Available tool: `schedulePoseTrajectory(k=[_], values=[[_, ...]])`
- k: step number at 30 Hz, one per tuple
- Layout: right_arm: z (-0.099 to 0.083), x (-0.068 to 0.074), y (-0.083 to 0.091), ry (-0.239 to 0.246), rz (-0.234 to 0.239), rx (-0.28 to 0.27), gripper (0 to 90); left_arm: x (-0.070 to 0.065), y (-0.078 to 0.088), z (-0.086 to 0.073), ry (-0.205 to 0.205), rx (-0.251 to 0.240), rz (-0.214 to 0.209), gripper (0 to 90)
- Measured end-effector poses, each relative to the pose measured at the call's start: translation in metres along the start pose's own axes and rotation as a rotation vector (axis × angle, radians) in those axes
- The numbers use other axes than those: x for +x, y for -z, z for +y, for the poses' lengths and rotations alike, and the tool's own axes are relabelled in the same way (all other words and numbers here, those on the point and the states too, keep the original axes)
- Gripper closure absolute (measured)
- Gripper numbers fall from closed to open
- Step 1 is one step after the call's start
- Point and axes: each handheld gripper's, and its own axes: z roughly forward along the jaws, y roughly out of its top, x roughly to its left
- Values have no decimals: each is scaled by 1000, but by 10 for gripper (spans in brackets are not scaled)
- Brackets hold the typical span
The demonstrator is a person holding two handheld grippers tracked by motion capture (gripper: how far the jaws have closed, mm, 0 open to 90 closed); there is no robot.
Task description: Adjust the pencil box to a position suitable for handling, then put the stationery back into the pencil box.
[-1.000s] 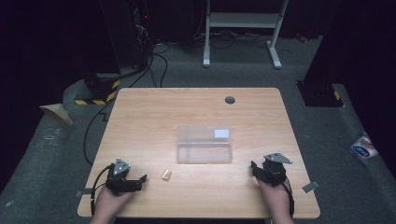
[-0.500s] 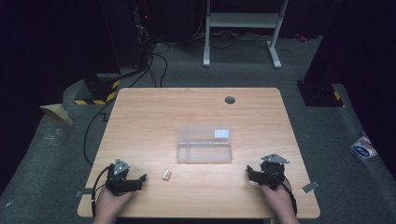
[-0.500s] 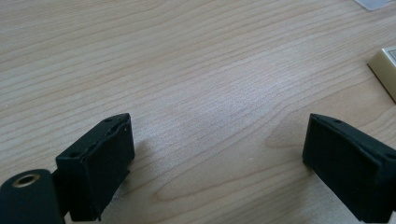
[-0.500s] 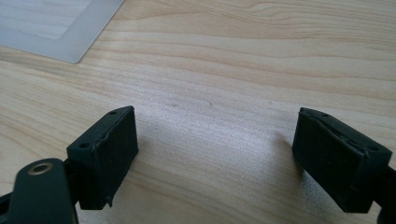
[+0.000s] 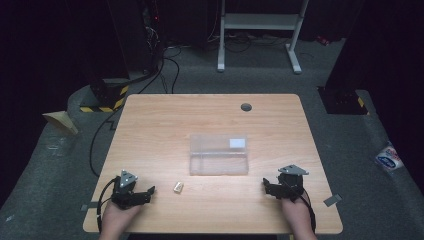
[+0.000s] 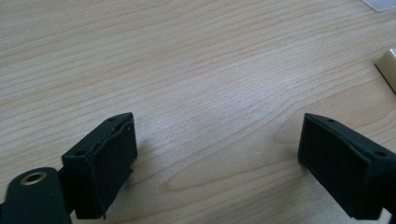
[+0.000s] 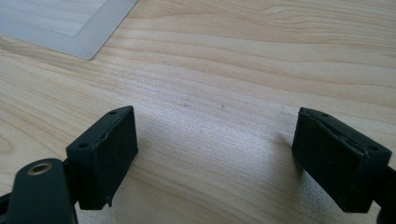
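A clear plastic box (image 5: pixel 218 155) with a white label lies flat at the table's middle. A small beige block (image 5: pixel 178 187) rests on the wood to its near left. My left gripper (image 5: pixel 146 193) sits low at the near left, open, jaws pointing right toward the block. In the left gripper view its open gripper (image 6: pixel 219 135) holds nothing, and the beige block (image 6: pixel 387 69) shows at the right edge. My right gripper (image 5: pixel 268 186) sits at the near right, open, pointing left. Its open gripper (image 7: pixel 215 126) is empty, and the box's corner (image 7: pixel 60 23) lies beyond, upper left.
The wooden table (image 5: pixel 150 130) has a round dark cable hole (image 5: pixel 246 107) near its far edge. Beyond it stand a white frame's legs (image 5: pixel 260 22) and black cables (image 5: pixel 165 60) on grey floor. A yellow-black striped base (image 5: pixel 107 95) sits at the far left.
The right gripper has shifted slightly left and toward the near edge. The left gripper, the box and the block have stayed put.
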Motion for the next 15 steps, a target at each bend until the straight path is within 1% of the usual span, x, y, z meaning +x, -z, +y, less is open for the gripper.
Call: schedulePoseTrajectory(k=[4, 7, 8, 9, 11, 12, 13, 15], values=[[-1, -1, 1, 6, 1, -5, 139, 1, 1, 0, -6, 6, -5, 134], [-1, -1, 1, 3, 3, -7, 141, 0, 2, 1, -3, 13, -14, 136], [-1, -1, 1, 3, 4, -7, 140, -1, 3, 1, -8, 9, -16, 136], [-1, -1, 1, 3, 4, -7, 139, -2, 4, 2, 6, 2, -22, 136], [-1, -1, 1, 3, 4, -7, 140, -3, 5, 3, 12, -6, -29, 137], [-1, -1, 1, 1, 4, -6, 140, -5, 9, 5, 8, -26, -40, 137], [-1, -1, 1, 1, 4, -6, 140, -5, 9, 5, 8, -26, -40, 137], [-1, -1, 1, 1, 3, -6, 140, -10, 14, 10, -6, -43, -44, 137]])
